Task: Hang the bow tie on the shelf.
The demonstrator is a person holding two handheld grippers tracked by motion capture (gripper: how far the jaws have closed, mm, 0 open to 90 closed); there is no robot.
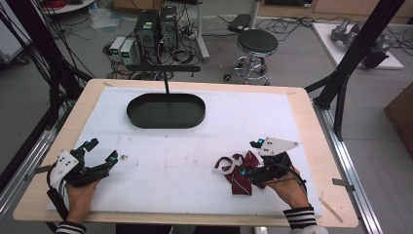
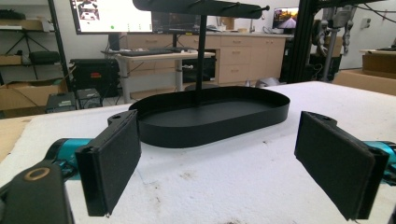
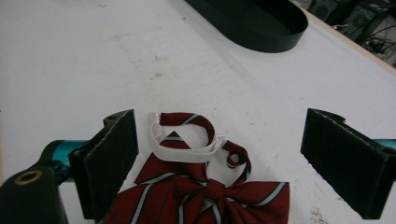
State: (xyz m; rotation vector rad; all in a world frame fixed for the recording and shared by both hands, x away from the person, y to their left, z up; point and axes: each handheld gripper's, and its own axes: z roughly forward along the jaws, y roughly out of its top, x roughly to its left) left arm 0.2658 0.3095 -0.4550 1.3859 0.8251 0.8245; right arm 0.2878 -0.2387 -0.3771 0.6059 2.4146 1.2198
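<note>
Right jaws: we see them spread wide, gripping nothing — the right gripper sits low over the bow tie, one pad on each side of it.
Left jaws: parted too, nothing between them; the left gripper rests near the bench's left edge, aimed at the tray.
Bow tie: dark red with pale stripes, lying flat on the white mat at front right, its white elastic loop and striped neck band curled on the side toward the tray.
Handling: we judge it light, soft, limp — it will sag and slide easily; no fragility.
Where to hold: we favour the centre knot, the thickest, firmest part; the loop is thin and may slip out.
Surroundings: black oval tray with an upright post and crossbar stands at the far middle of the bench, well apart from the tie.
</note>
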